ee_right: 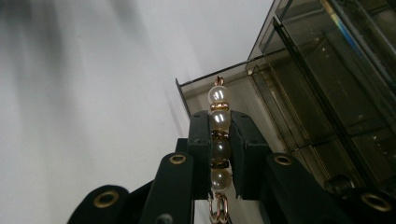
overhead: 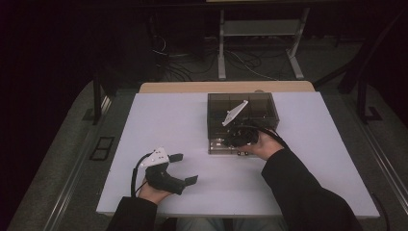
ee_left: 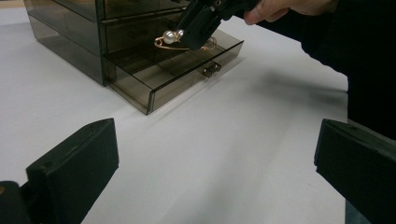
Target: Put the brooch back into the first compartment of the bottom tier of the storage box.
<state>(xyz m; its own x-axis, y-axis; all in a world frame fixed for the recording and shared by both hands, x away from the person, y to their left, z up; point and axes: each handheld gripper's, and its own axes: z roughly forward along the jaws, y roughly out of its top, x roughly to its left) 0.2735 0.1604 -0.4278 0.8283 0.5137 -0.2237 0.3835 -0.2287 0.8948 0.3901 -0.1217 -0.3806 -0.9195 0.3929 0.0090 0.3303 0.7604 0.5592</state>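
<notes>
The left gripper [overhead: 185, 168] rests on the white desk [overhead: 192, 120] near the person's edge, jaws wide apart with nothing between them. To the right, the right gripper [ee_right: 219, 154] is clamped on a pearl brooch [ee_right: 219, 140] above the open bottom drawer [ee_left: 187, 74] of the smoky drawer box [overhead: 240, 108]; its gold pin is partly hidden. The room behind is dark.

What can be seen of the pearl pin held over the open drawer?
The gold-coloured wire pin strung with white pearls carries four glossy round beads in a row, split by thin gold rings, with wire loops at both ends. The right tongs are shut on its middle beads, holding it above the pulled-out bottom drawer of the smoky transparent plastic drawer box. It touches nothing else.
</notes>
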